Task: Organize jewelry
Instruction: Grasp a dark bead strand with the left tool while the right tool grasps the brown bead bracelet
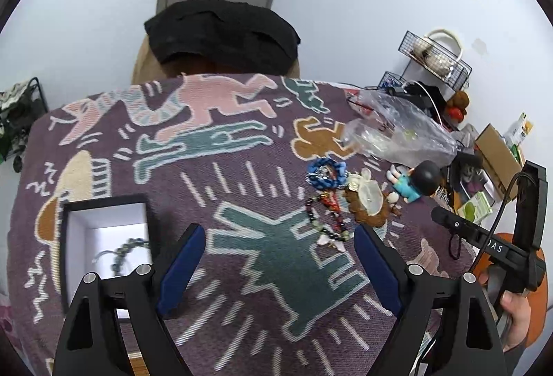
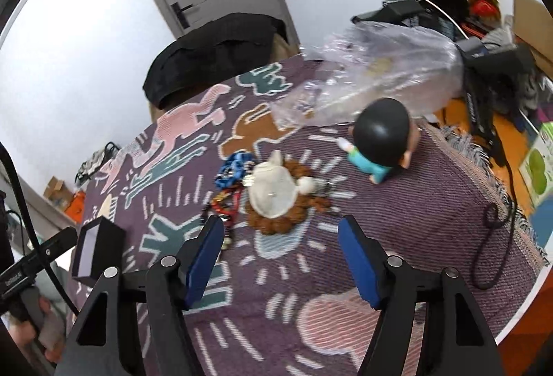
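The left gripper (image 1: 280,230) has its two blue pads spread wide, with nothing between them — only the purple cloth (image 1: 242,334) with its teal and pink shapes shows in the gap. Off to the left of its left finger (image 1: 183,268) sits an open box (image 1: 107,237), black outside and white inside. A beaded bracelet (image 1: 129,255) lies inside that box. Ahead of the right finger, a little way off, is the pile of jewelry: a blue bracelet (image 1: 326,172) farthest away, then a dark bead string (image 1: 328,217) with red bits trailing back toward the gripper. Just right of those is a brown bead ring (image 1: 368,215) with a small white pouch (image 1: 371,194) lying on top of it. Past that, a toy figure (image 1: 416,182) with a black head lies on its side, and a clear plastic bag (image 1: 397,130) sits behind it.

The right gripper (image 2: 281,237) is also spread apart and holds nothing. The box (image 2: 98,251) is to the left of its left finger. The dark bead string (image 2: 221,210) lies just ahead of the left fingertip, and its end looks close to the pad — I cannot tell if they touch. The brown bead ring (image 2: 273,223) and white pouch (image 2: 273,189) are straight ahead, near the gap. The toy figure (image 2: 382,140) lies farther ahead and to the right.
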{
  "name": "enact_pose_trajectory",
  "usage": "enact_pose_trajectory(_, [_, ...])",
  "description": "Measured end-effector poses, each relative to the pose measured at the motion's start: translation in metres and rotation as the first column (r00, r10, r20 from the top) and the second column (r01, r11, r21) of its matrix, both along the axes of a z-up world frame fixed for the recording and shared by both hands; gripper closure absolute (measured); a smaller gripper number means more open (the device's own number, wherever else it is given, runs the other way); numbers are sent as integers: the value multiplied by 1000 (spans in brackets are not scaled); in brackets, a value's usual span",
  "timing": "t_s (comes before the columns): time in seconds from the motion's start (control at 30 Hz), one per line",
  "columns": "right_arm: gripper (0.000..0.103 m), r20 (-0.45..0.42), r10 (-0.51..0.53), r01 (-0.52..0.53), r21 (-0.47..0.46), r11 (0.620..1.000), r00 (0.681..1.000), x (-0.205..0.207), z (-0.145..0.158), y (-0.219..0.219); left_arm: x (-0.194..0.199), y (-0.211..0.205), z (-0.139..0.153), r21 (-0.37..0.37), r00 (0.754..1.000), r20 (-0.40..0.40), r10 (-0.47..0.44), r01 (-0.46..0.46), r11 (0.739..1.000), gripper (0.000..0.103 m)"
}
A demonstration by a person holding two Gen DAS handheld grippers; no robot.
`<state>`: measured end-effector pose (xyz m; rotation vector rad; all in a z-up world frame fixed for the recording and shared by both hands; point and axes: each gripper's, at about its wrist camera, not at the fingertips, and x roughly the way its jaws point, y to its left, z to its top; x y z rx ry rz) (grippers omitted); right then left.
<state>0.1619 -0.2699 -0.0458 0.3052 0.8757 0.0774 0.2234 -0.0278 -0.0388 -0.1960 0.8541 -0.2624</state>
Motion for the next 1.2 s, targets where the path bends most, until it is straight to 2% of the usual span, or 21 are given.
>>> enact_pose_trajectory(0.13, [42, -10, -16, 16, 13, 1000, 1000, -2, -6, -15, 13, -18, -9, 8, 999, -32, -18, 18, 1000, 28])
enact_pose_trajectory(0.2, [44, -19, -28, 28, 21, 999, 999, -2, -11, -22, 23, -29, -18, 17, 997, -64, -33, 34, 999, 41])
enact_pose_trajectory(0.3, [50, -35, -39, 40, 34, 999, 999, -1, -19, -31, 35, -43, -31, 22, 993, -105, -52, 55, 998, 50])
enact_pose_trajectory(0.53, [57, -75, -35, 42, 86, 995, 997, 3, -38, -39, 64, -65, -60, 35, 982, -177, -73, 80, 996, 61])
enact_pose_trajectory(0.87, [57, -122, -3, 21, 151, 988, 993, 15, -58, -31, 96, -84, -91, 60, 966, -248, -69, 86, 994, 64])
enact_pose_trajectory(0.97, [57, -134, -1, 22, 153, 988, 991, 20, -62, -28, 100, -91, -96, 90, 968, -241, -66, 90, 992, 70])
enact_pose_trajectory(1.03, [57, -142, -1, 24, 157, 987, 990, 23, -64, -26, 99, -96, -96, 120, 970, -233, -75, 105, 987, 83])
enact_pose_trajectory(1.07, [57, -145, -2, 25, 157, 987, 989, 25, -65, -25, 100, -97, -97, 127, 969, -235, -80, 113, 985, 95])
enact_pose_trajectory(1.2, [57, -160, -5, 30, 156, 987, 987, 34, -67, -22, 96, -94, -96, 98, 968, -227, -107, 132, 986, 95])
